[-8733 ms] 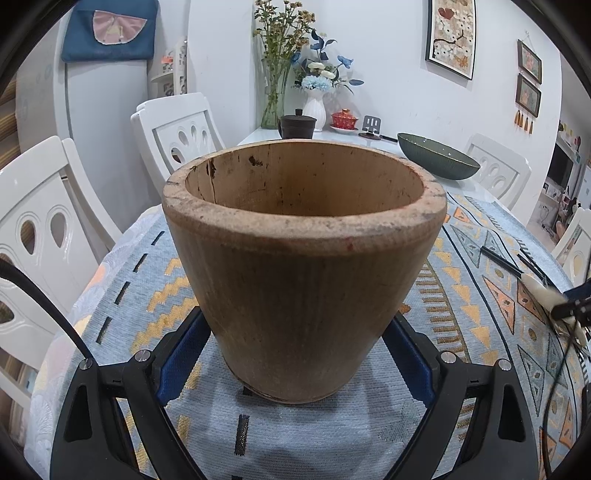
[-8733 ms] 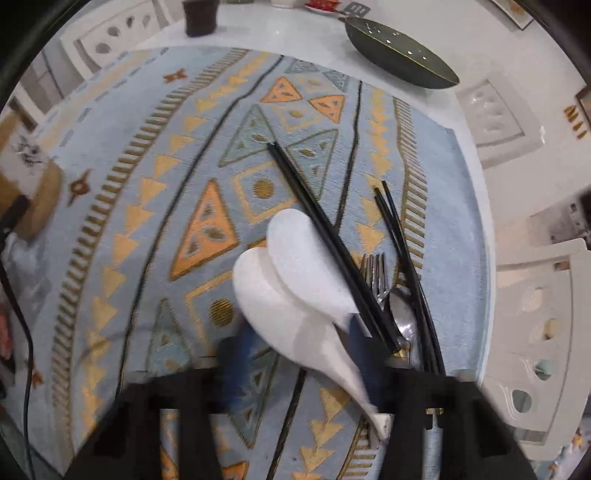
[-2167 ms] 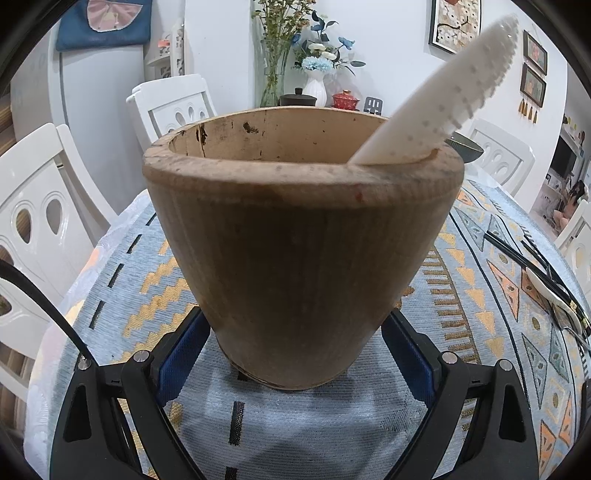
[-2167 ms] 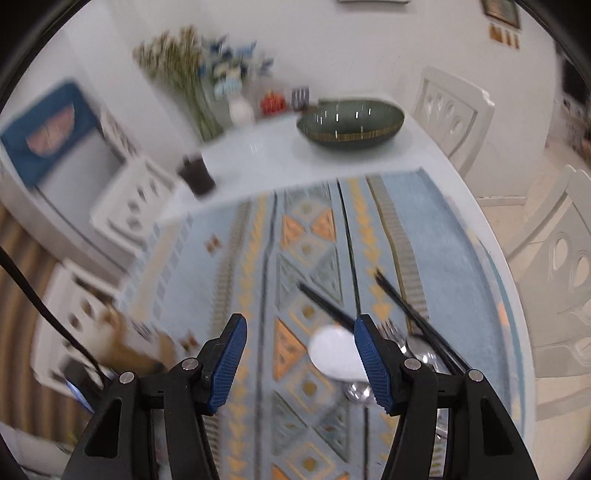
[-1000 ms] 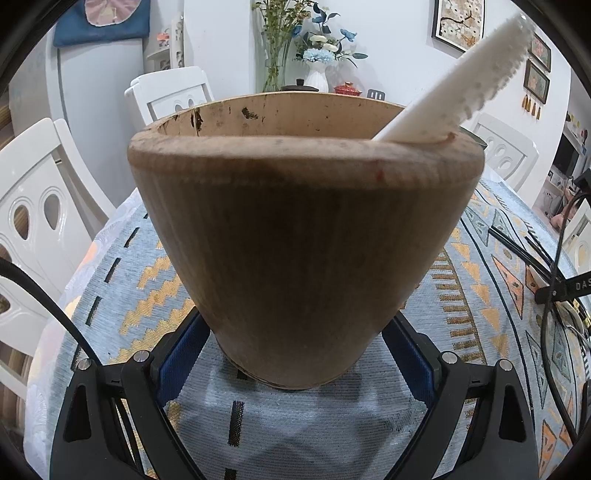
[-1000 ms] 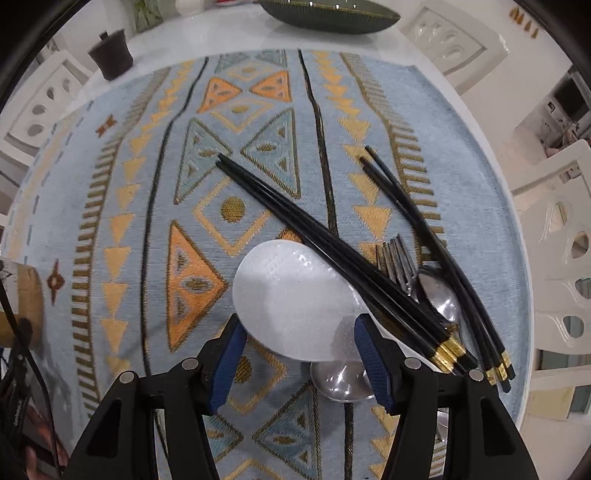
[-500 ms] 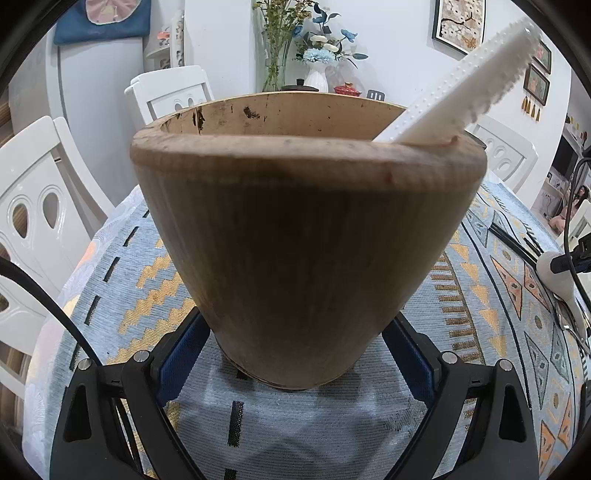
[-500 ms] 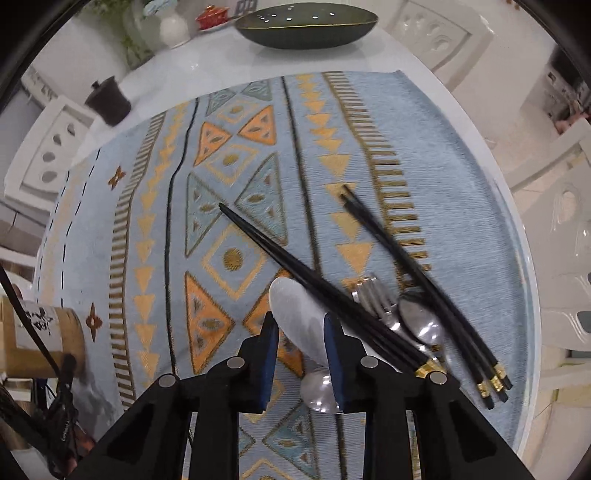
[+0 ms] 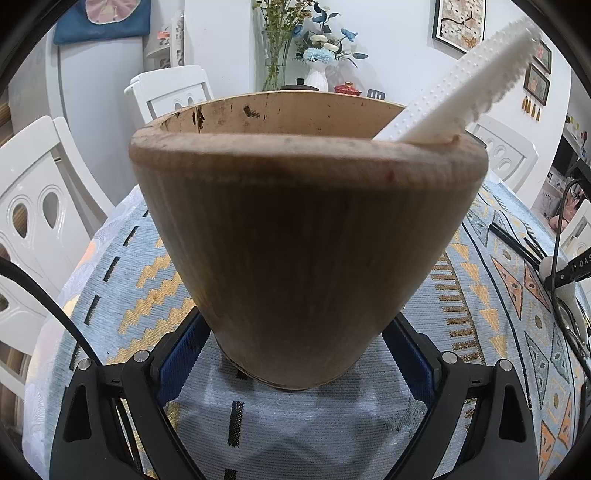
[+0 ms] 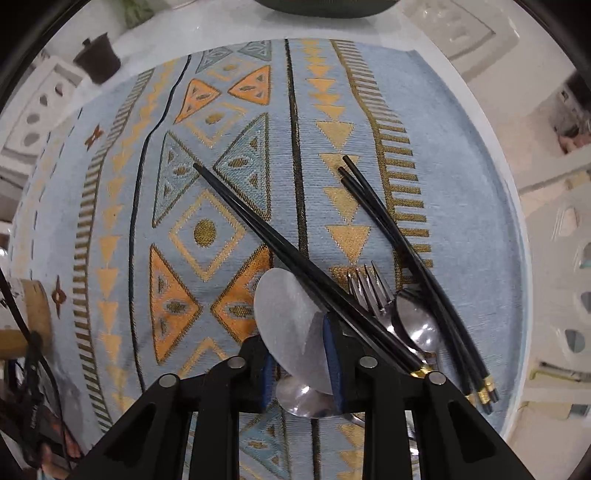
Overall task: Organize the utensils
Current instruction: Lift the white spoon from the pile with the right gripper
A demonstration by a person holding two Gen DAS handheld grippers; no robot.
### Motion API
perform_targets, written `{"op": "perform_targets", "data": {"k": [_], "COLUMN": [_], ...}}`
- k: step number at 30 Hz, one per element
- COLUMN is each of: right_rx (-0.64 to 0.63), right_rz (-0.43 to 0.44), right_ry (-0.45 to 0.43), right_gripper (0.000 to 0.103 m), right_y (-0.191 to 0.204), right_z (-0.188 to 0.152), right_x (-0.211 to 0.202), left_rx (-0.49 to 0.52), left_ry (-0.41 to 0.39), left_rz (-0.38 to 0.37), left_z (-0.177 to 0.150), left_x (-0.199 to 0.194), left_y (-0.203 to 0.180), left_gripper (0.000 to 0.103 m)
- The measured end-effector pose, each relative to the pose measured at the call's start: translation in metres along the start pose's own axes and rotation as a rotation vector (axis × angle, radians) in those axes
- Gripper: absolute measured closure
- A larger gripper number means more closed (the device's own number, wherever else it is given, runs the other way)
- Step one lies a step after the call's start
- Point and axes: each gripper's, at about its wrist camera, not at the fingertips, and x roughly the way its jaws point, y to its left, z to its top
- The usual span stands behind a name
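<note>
My left gripper (image 9: 295,350) is shut on a wooden utensil holder (image 9: 306,229) standing on the patterned cloth. A white rice paddle (image 9: 461,85) leans out of its rim. My right gripper (image 10: 300,354) points down at the pile of utensils. Its jaws have just been closing, and its blue pads now press on a second white paddle (image 10: 288,314). Black chopsticks (image 10: 266,232) lie across that paddle. More chopsticks (image 10: 399,236), a fork (image 10: 369,291) and a steel spoon (image 10: 417,321) lie to its right. Another spoon (image 10: 303,402) lies under the pads.
The patterned cloth (image 10: 229,147) covers a white round table whose edge (image 10: 517,258) runs close to the utensils. A dark bowl (image 10: 325,7) and a dark lidded pot (image 10: 98,59) stand at the far side. White chairs (image 9: 33,221) ring the table.
The right gripper's jaws narrowed from wide apart onto the white paddle, which now stands tilted between the pads. The view shifted slightly. The left gripper and holder stayed put.
</note>
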Motion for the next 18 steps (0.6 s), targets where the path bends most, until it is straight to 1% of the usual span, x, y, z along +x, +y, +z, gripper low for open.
{"op": "perform_targets", "data": {"k": [2,6,12,18], "right_rx": [-0.030,-0.056,0.009,0.112], "right_rz": [-0.027,-0.069,-0.027,0.089], "right_ry": [-0.020,-0.094,-0.176,-0.283], "right_gripper": [0.088,0.098,0.098,0.098], "right_y": [0.003,0.005,-0.018,-0.040], "right_z": [-0.003,-0.013,-0.030,-0.042], "right_x": [-0.011,-0.041,-0.082,-0.122], "left_rx": [-0.001,-0.001,0.000,-0.001], "left_ry": [-0.003,-0.003,-0.005,-0.005], "left_rz": [-0.002,-0.002,0.000,-0.002], "left_z": [0.000,-0.002,-0.003,-0.003], "left_x": [0.000,0.000,-0.001,-0.002], "left_y": [0.000,0.000,-0.001,-0.002], "left_gripper": [0.009,0.009,0.009,0.009]}}
